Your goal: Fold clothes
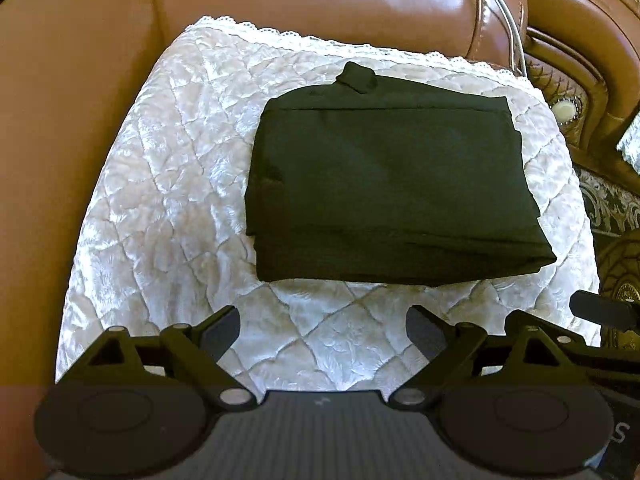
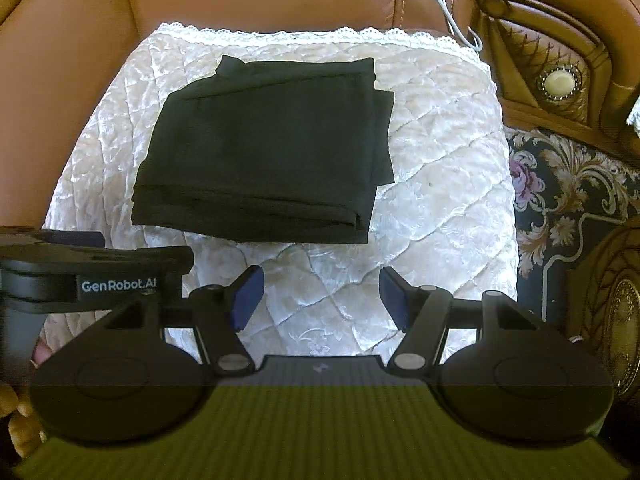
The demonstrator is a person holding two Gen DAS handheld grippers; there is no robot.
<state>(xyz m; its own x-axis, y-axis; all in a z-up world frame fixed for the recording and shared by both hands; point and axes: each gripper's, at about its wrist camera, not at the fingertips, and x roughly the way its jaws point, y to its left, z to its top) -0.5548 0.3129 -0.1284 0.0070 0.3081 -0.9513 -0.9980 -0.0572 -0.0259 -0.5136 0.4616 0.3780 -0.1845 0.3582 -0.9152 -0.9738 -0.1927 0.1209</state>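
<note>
Two views: both look down on one seat from just in front of it.
Sofa: brown leather, backrest behind, carved arm at the right.
Cover: white quilted pad with a lace back edge, spread over the seat.
Garment: black, folded into a flat rectangle, lying on the cover's middle toward the back; a small tab sticks out at its far edge.
Left gripper: fingers spread wide, holding nothing, over bare cover just short of the garment's near edge.
Right gripper: blue-padded fingers apart, empty, near the same edge without touching it.
Cable: white, running down the backrest.
</note>
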